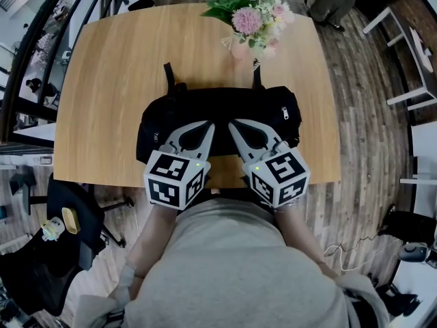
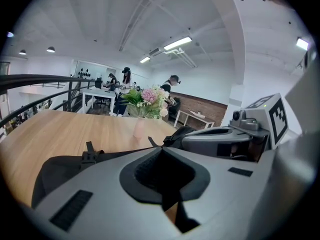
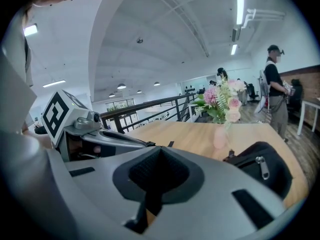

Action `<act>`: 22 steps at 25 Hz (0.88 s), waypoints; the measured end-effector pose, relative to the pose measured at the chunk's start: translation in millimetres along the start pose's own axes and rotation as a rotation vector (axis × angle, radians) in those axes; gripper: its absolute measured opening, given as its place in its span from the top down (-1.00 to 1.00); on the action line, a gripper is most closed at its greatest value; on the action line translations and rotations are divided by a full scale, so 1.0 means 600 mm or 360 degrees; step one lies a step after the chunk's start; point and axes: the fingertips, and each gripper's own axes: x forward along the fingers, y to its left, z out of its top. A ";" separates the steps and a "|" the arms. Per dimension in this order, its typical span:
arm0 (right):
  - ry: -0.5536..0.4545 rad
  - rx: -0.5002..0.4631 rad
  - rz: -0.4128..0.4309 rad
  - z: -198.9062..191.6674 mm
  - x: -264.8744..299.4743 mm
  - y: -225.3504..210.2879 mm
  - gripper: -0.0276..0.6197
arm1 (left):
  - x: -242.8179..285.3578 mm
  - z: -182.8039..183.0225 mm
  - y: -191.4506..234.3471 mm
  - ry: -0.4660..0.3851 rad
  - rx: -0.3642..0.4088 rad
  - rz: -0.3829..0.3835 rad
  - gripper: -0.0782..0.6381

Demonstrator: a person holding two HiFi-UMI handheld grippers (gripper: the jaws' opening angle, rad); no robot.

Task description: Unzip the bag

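A black bag (image 1: 225,104) lies across the near half of the wooden table (image 1: 109,67), its two straps pointing away from me. A silver zipper pull (image 1: 285,113) hangs on its right end and also shows in the right gripper view (image 3: 261,166). My left gripper (image 1: 210,124) and right gripper (image 1: 231,123) hover side by side over the bag's near side, tips almost meeting. Both are shut with nothing between the jaws. In the left gripper view the closed tips (image 2: 161,149) point over the bag (image 2: 60,169). The right gripper's closed tips (image 3: 159,149) have the bag (image 3: 265,176) to their right.
A pink vase of flowers (image 1: 251,26) stands just beyond the bag at the table's far edge. The table's front edge runs under my hands. A dark office chair (image 1: 68,217) is at the lower left and white furniture (image 1: 410,60) at the right. People stand in the background (image 3: 276,91).
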 end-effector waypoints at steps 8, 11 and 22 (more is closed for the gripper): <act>0.0012 0.0011 0.0006 -0.004 0.004 -0.006 0.90 | 0.006 -0.002 -0.002 0.0013 0.0005 -0.0019 0.73; 0.0017 0.0003 0.0009 -0.005 0.006 -0.006 0.90 | 0.008 -0.006 -0.003 0.0026 0.0007 -0.0019 0.73; 0.0050 0.0001 -0.0005 -0.017 0.004 -0.008 0.90 | 0.006 -0.009 -0.004 0.0029 -0.0019 -0.0024 0.73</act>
